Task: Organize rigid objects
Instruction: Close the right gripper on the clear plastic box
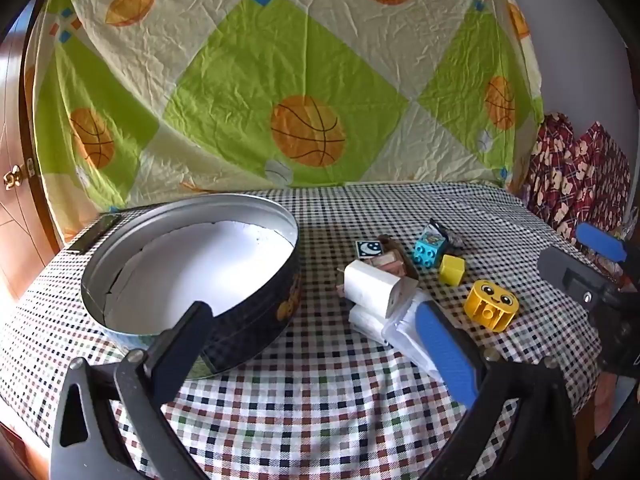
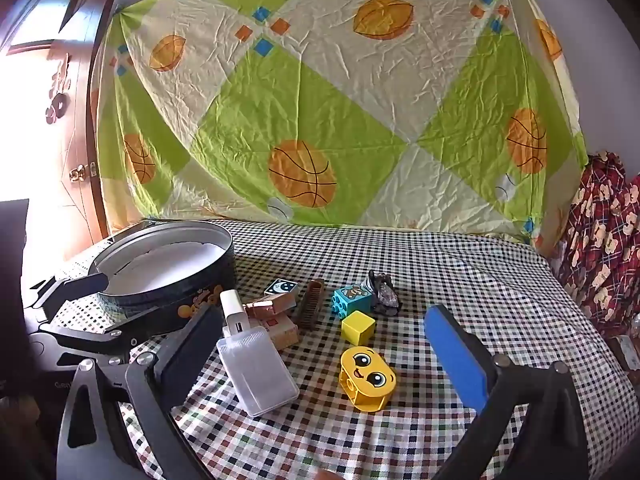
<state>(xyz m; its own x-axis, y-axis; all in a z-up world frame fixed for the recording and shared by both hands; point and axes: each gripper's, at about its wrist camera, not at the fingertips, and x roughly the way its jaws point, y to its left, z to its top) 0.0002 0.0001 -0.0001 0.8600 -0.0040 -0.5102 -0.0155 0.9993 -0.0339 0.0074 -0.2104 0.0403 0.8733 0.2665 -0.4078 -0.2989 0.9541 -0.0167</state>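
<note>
In the right wrist view alone, a brown comb (image 2: 311,309) (hidden from the left), both grippers agape, empty.

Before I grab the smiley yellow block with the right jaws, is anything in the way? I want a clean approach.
Nothing visible. The smiley yellow block lies alone on the checked cloth, between the open right gripper jaws. The clear plastic case lies apart to its left.

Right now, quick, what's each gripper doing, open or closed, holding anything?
Left gripper: open wide, holding nothing, above the checked tablecloth.
Right gripper: open wide, holding nothing.
</note>
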